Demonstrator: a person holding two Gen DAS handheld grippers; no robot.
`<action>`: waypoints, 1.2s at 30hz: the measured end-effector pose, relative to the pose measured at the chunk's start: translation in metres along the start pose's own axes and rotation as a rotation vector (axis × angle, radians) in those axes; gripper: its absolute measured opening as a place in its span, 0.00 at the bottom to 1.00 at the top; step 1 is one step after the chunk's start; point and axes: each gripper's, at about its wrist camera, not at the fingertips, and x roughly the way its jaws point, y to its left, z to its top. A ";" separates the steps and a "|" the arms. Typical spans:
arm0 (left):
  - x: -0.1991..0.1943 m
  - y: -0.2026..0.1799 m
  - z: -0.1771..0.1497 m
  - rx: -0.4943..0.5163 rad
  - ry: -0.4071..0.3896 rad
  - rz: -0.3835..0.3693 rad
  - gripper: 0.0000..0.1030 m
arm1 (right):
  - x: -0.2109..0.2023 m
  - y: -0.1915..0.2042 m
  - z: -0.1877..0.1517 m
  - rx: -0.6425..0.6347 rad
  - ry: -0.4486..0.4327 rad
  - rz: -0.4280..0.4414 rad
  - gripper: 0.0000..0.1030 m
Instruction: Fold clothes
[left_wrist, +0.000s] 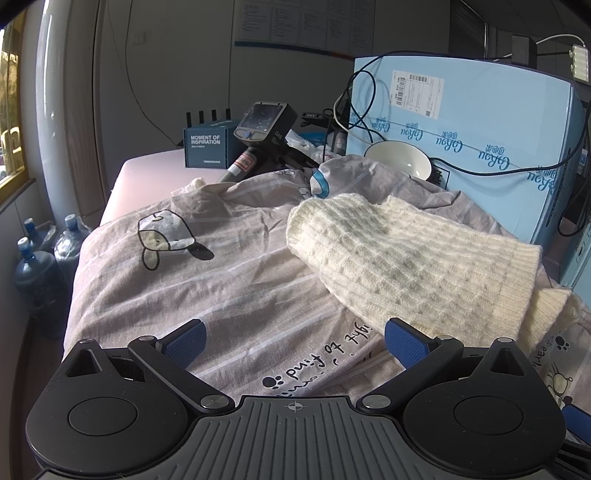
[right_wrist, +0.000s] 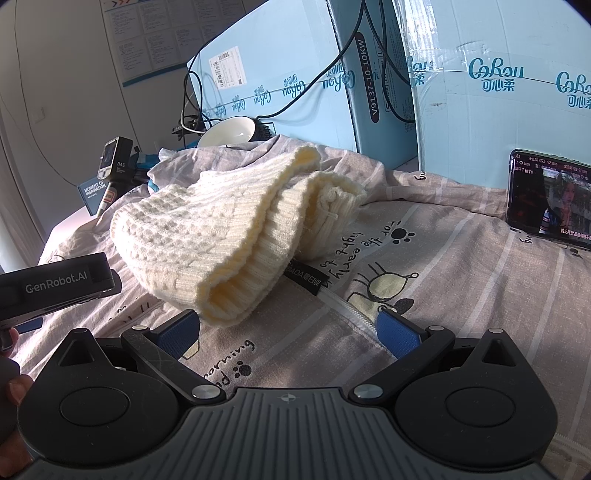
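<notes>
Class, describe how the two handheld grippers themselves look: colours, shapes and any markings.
Both the left gripper and the right gripper have black linkage arms on round black hubs, silver pivot screws, a ribbed grey centre plate with a crosshair mark, and fingers faced with textured blue pads.

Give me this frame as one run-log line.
task: fold clothes | left gripper: open, empty | right gripper: open, empty | cream knit sweater: folded over on printed sheet | contact: none
</notes>
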 end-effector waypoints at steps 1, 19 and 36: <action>0.000 0.000 0.000 0.000 0.000 0.000 1.00 | 0.000 0.000 0.000 0.000 0.000 0.000 1.00; -0.002 0.003 0.001 -0.023 -0.020 0.015 1.00 | 0.000 0.000 0.000 0.000 0.001 -0.001 1.00; -0.002 0.001 0.000 -0.014 -0.026 0.016 1.00 | 0.000 0.000 0.000 0.000 0.001 -0.001 1.00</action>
